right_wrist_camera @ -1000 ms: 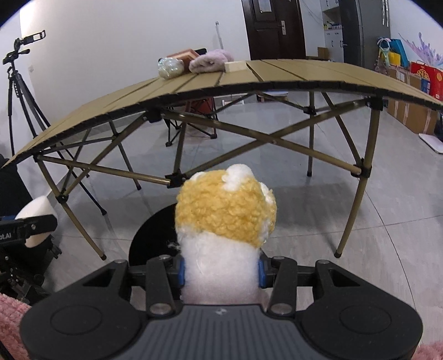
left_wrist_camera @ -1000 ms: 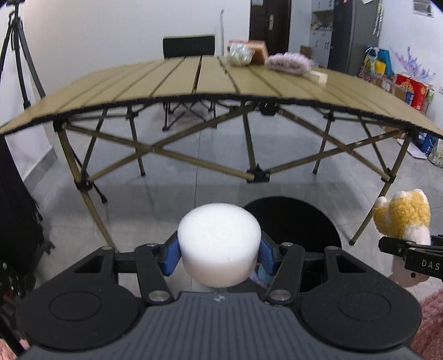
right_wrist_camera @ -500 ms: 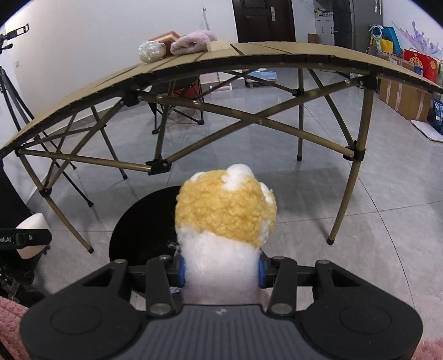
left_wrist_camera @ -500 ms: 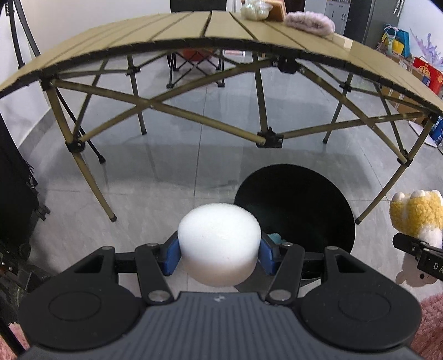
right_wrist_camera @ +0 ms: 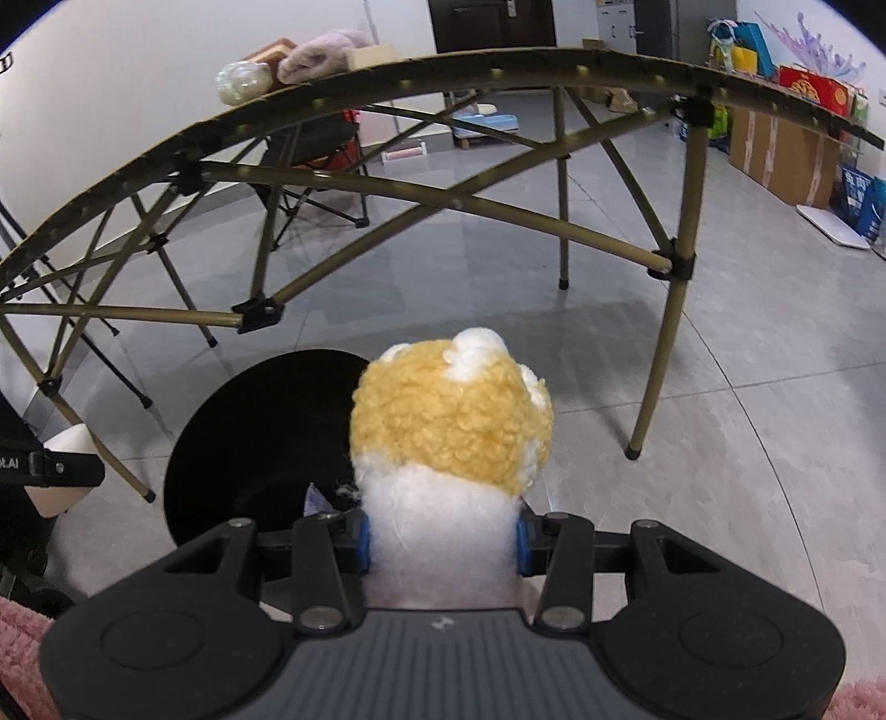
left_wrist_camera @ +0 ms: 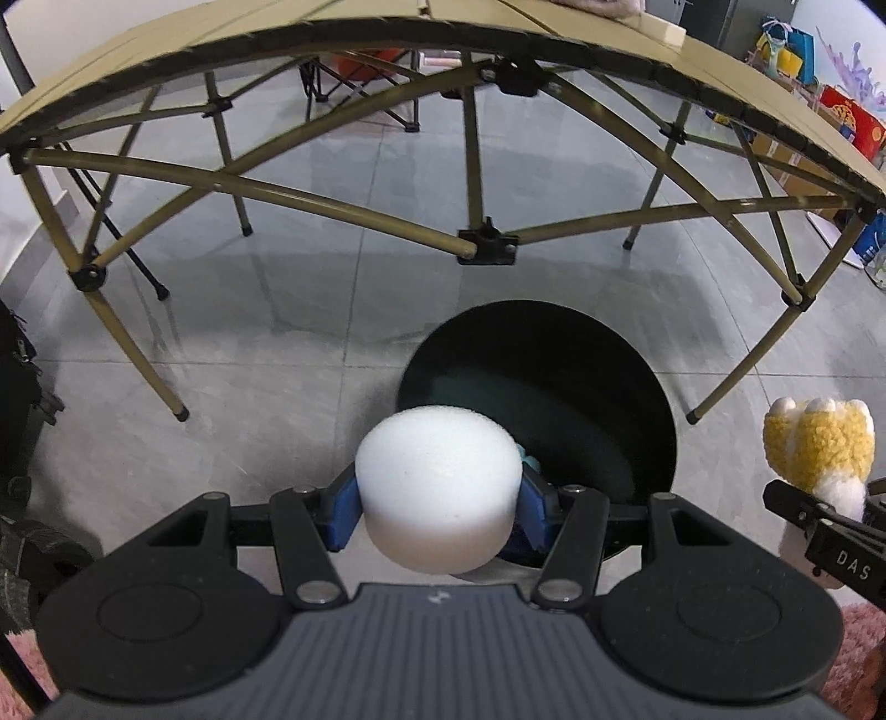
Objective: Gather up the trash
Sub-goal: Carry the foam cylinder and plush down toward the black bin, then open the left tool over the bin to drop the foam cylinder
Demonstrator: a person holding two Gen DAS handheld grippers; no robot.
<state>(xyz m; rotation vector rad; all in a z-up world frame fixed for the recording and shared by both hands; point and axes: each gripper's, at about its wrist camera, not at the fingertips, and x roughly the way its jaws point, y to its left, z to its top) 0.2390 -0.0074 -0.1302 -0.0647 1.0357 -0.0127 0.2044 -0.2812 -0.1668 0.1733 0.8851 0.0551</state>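
Observation:
My left gripper [left_wrist_camera: 437, 512] is shut on a white foam cylinder [left_wrist_camera: 437, 490], its blue pads pressing both sides. It hangs just over the near left rim of a round black trash bin [left_wrist_camera: 554, 387] on the floor. My right gripper [right_wrist_camera: 443, 540] is shut on a fluffy yellow-and-white plush piece [right_wrist_camera: 451, 426], beside the bin [right_wrist_camera: 260, 437] and to its right. The plush piece [left_wrist_camera: 814, 448] and the right gripper also show at the right edge of the left wrist view. The foam cylinder [right_wrist_camera: 63, 471] shows at the left edge of the right wrist view. Some scraps lie inside the bin.
A folding slatted table [left_wrist_camera: 277, 61] on crossed khaki legs stands just beyond the bin, its legs [right_wrist_camera: 659, 354] close on both sides. On the table [right_wrist_camera: 498, 66] lie a pink fluffy item [right_wrist_camera: 321, 52], a pearly ball [right_wrist_camera: 243, 80] and a wooden block [right_wrist_camera: 371, 55]. Boxes [right_wrist_camera: 786, 144] line the right wall.
Both grippers have dropped and tipped downward toward the bin, which now looms larger and nearer. The table top has slid up out of view. Both grips are unchanged.

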